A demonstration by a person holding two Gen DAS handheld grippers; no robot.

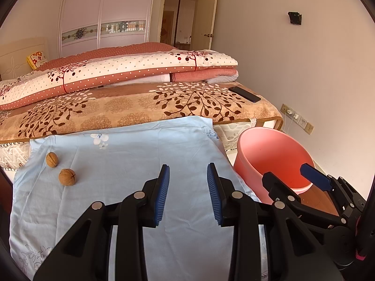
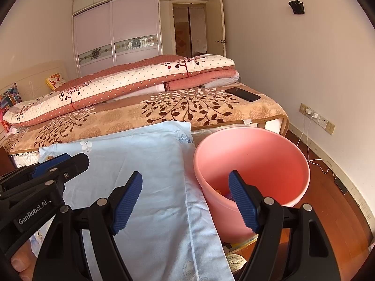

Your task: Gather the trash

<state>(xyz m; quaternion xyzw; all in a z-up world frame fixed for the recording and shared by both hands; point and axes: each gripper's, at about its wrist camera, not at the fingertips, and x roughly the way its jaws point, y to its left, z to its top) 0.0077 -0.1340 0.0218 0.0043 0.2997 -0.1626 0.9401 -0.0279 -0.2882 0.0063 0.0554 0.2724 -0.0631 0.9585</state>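
Hovering released and empty over the pale blue cloth (image 1: 131, 154) on the bed (image 1: 145, 107), the left tool (image 1: 188, 193) faces two walnuts (image 1: 67, 176) lying near the cloth's left edge, while the right tool (image 2: 185, 201), equally released and empty, straddles the pink bin's (image 2: 293, 154) near rim beside the bed.

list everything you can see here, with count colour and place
walnuts: 2, brown, left on the blue cloth
cloth: 1, light blue, spread at the bed's near edge
bucket: 1, pink, on the floor right of the cloth
phone: 1, black, right on the bed blanket
quilt: 1, white and red dotted, folded on the bed
wardrobe: 1, pale, behind the bed
left gripper: open, empty, over the cloth
right gripper: open, empty, at the bucket
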